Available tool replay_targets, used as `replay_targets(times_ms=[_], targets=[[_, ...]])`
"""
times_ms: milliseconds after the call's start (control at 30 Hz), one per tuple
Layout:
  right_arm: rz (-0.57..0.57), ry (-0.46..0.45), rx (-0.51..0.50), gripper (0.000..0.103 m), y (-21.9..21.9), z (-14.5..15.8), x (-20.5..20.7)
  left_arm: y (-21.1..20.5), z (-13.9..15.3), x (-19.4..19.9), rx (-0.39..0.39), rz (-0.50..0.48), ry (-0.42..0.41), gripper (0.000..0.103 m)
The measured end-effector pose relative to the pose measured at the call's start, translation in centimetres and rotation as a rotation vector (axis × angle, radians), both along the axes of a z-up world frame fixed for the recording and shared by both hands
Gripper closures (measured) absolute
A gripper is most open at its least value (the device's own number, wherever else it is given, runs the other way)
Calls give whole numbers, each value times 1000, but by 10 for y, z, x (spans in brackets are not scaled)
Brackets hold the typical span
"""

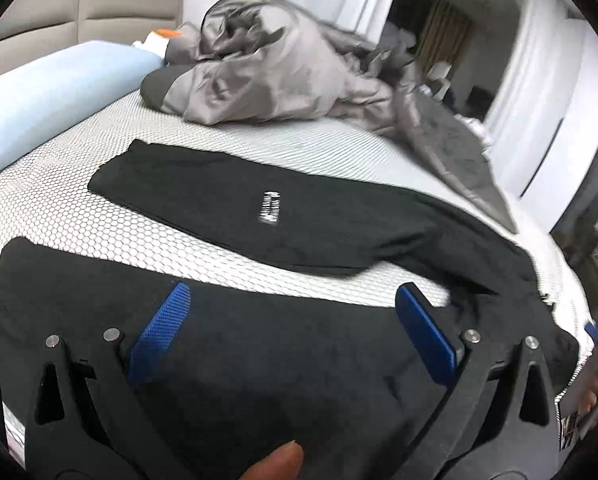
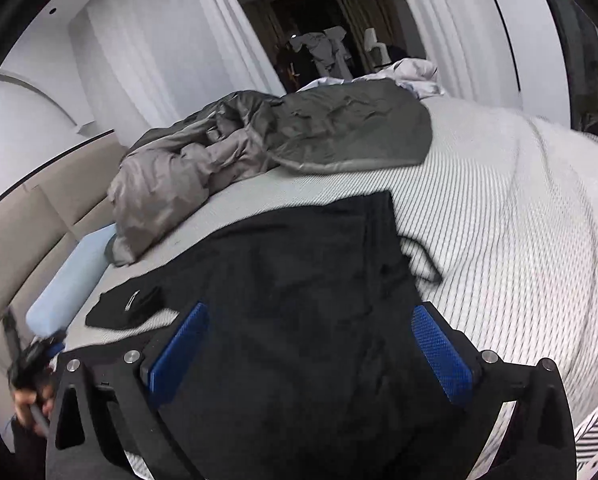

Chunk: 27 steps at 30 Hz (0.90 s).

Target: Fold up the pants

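Bedroom with white curtains, and a bed [image 1: 79, 208] under a white dotted cover takes up most of it. The black pants [image 1: 299, 216] are the thing to go by: they lie flat on the bed, legs spread apart in a V. One leg runs out toward the pale blue pillow [image 1: 51, 96] and has a small white logo [image 1: 270, 207] partway along it; the other leg lies nearer the bed's edge. Behind the pants, further up the bed, there's a crumpled grey duvet [image 1: 267, 76], well apart from them, with a bit of orange and white something poking out beside the pillow (can't tell what it is).

The left claw [image 1: 293, 300] hangs over the near leg with its blue pads spread wide, nothing pinched between them. A fingertip [image 1: 279, 460] shows at the bottom edge behind it.

The right claw [image 2: 311, 320] sits above the waist end of the pants, jaws also wide apart and not holding any cloth. Whether either claw actually touches the fabric, can't tell.
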State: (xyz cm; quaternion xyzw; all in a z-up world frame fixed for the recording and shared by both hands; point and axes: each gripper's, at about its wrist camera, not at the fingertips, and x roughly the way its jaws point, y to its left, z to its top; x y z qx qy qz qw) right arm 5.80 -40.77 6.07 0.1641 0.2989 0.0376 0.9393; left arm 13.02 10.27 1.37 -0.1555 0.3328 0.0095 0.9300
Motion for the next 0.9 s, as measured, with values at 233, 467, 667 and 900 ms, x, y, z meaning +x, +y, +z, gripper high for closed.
replay_targets(times_ms=[233,467,667,900], targets=[[-35,-6,36,0,10,-25,-29,32,-40,82,-141,9,216,4],[-40,10,29,0,10,-33,-33,55,-82,136,-372,25,289,16],[-56,26,28,0,6,-39,-33,74,-77,140,-351,99,251,101],[-64,38,14,0,2,-38,-35,105,-39,123,-66,207,219,93]])
